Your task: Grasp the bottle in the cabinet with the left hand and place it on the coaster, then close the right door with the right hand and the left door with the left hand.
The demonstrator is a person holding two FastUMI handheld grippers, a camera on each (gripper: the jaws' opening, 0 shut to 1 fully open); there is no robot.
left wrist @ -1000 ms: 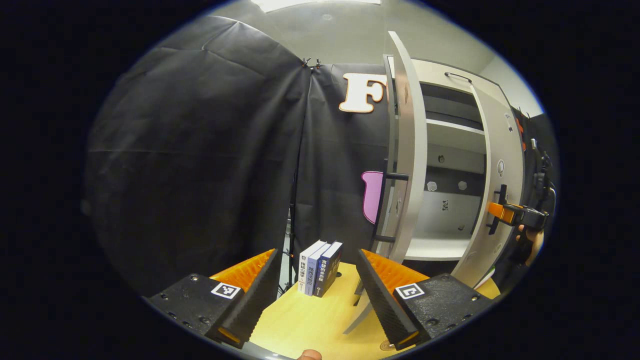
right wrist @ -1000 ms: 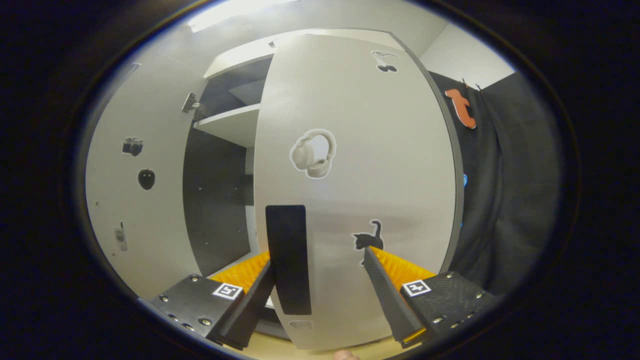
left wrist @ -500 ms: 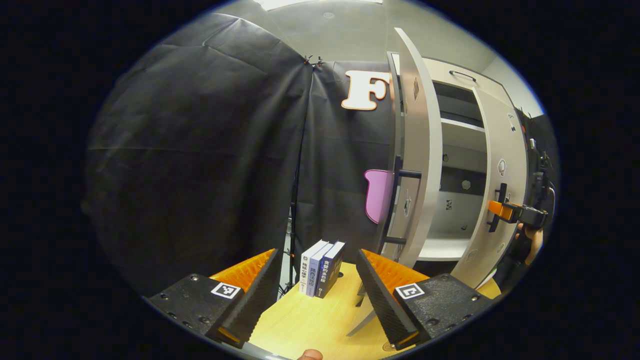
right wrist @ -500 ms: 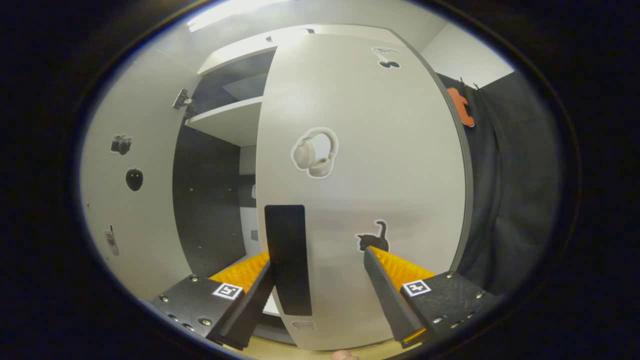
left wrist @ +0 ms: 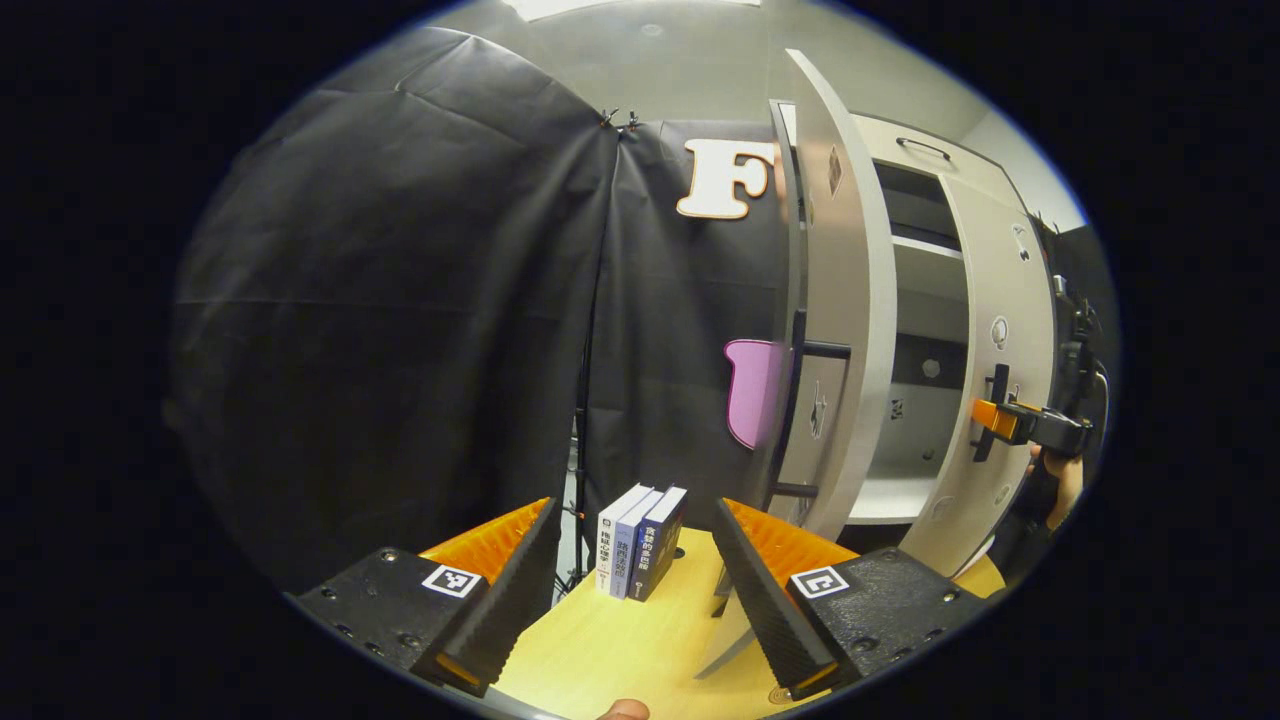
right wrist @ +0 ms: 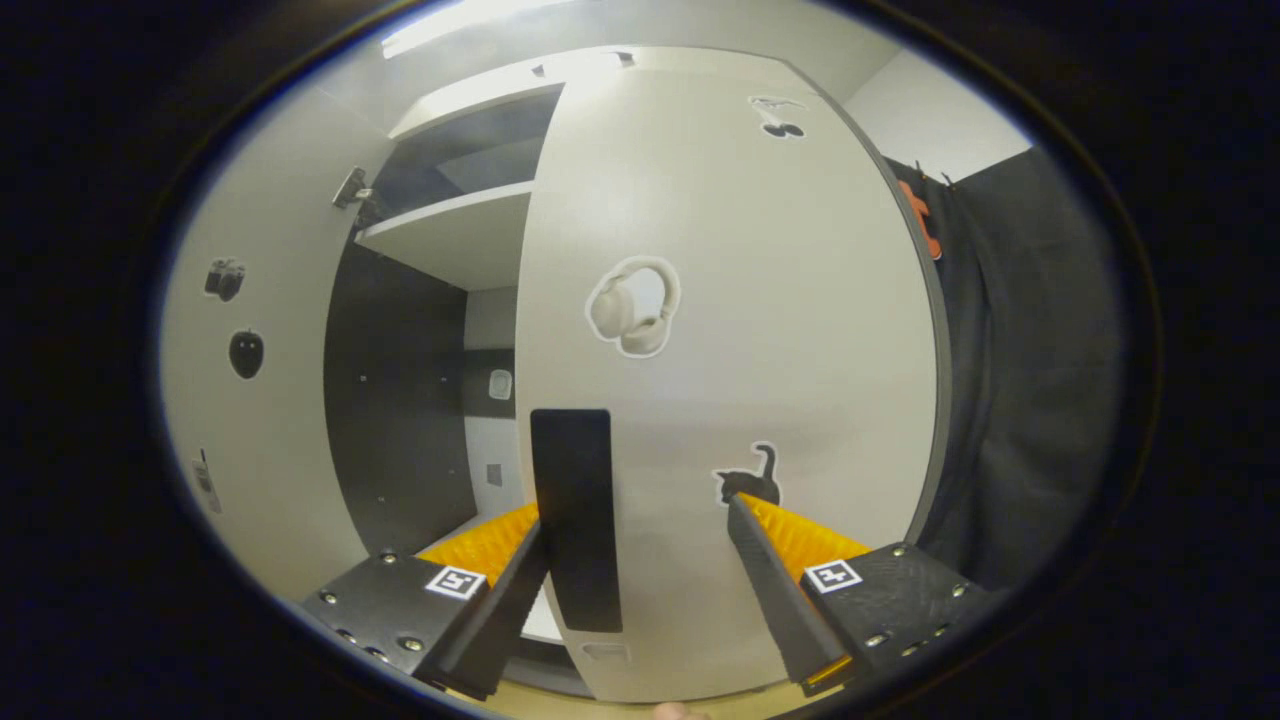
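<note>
My left gripper (left wrist: 632,508) hangs open over the yellow table (left wrist: 620,640), holding nothing. The white cabinet's left door (left wrist: 840,300) stands open, almost edge-on, with its black handle (left wrist: 822,350) facing me. Farther right, the right door (left wrist: 1005,300) is part-way shut, with a hand-held gripper (left wrist: 1000,420) at its handle. In the right gripper view my right gripper (right wrist: 638,515) is open against the right door's face (right wrist: 720,300). The black handle (right wrist: 575,520) lies between the fingers, close against the left finger (right wrist: 505,590). A narrow gap shows the shelf (right wrist: 450,235) inside.
Three books (left wrist: 640,540) stand upright on the table just beyond my left fingers, near the left door's lower edge. The left door's inner face (right wrist: 260,400) with small stickers flanks the cabinet opening. Black cloth hangs behind the table and to the right of the cabinet.
The right door has swung further toward shut with my right gripper staying at its handle, so the cabinet opening looks narrower. My left gripper has barely moved.
</note>
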